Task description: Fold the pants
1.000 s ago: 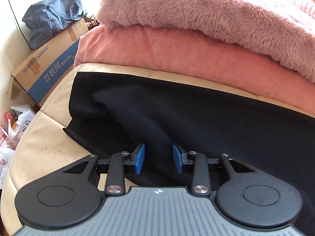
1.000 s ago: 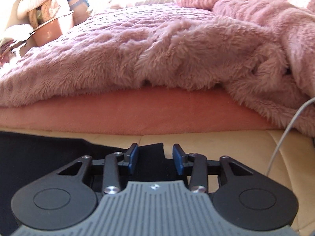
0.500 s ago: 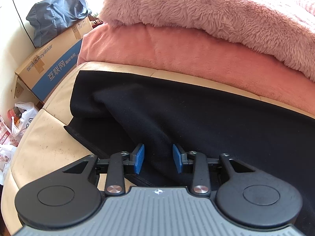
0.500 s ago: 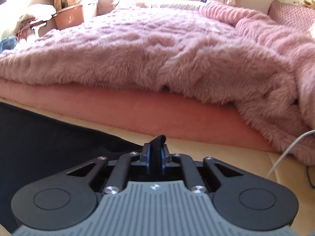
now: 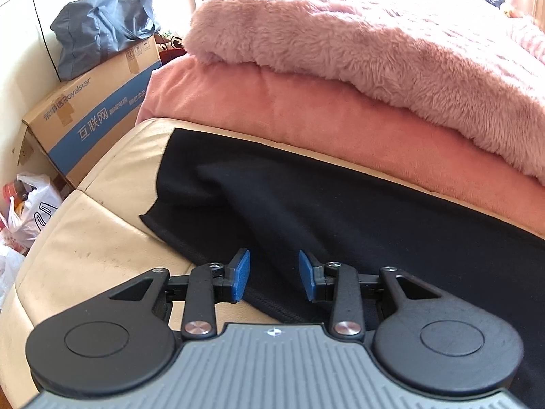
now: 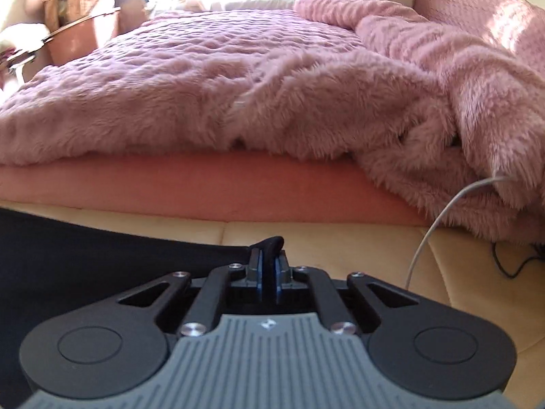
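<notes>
Black pants point(image 5: 340, 218) lie spread flat on a cream leather bench point(image 5: 88, 238) at the foot of a bed. My left gripper point(image 5: 274, 274) is open, its blue pads on either side of the pants' near hem, over the cloth. In the right wrist view the pants point(image 6: 102, 255) stretch to the left. My right gripper point(image 6: 269, 266) is shut on a pinched corner of the pants, and a small fold of black cloth sticks up between the pads.
A pink mattress point(image 5: 306, 109) with a fluffy pink blanket point(image 6: 238, 95) rises just behind the bench. A cardboard box point(image 5: 92, 119) with a blue bag point(image 5: 98, 37) and plastic bags point(image 5: 30, 208) stand at the left. A white cable point(image 6: 439, 218) crosses the bench at the right.
My right gripper closed on the corner of the pants and lifted it slightly. My left gripper stayed open and shifted a little over the hem.
</notes>
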Tool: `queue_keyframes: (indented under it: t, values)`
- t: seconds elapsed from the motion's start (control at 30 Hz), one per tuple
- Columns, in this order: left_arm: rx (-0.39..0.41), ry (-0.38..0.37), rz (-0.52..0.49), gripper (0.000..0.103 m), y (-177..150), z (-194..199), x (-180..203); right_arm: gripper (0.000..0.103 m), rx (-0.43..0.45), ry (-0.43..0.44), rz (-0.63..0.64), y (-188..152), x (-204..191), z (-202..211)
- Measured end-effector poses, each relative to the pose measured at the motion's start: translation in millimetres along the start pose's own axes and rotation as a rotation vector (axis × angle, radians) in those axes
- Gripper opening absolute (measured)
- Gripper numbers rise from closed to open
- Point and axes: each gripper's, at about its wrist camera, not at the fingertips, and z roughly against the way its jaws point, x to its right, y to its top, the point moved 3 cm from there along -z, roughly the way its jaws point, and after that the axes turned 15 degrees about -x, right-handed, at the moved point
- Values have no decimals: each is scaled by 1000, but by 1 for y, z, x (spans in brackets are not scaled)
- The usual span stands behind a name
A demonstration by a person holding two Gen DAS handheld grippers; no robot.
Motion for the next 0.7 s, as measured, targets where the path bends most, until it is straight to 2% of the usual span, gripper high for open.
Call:
queue_keyframes:
  t: [0.07, 0.13, 0.3, 0.43, 0.6, 0.7]
  values:
    - [7, -4, 10, 40, -1, 4, -8, 4, -16, -35, -10, -1, -2, -5]
    - [22, -49, 59, 41, 0, 8, -21, 4, -17, -44, -10, -1, -4, -4]
    - [31, -300, 301, 43, -8, 2, -69, 7, -34, -29, -43, -4, 2, -9]
    - [39, -353, 430, 43, -14, -14, -98, 7, -52, -43, -39, -3, 0, -11]
    - [73, -482, 598, 43, -4, -36, -127, 7, -76, -75, -24, 2, -6, -14]
    - [87, -476, 650, 43, 10, -49, -138, 8, -84, -89, -15, 4, -8, -16]
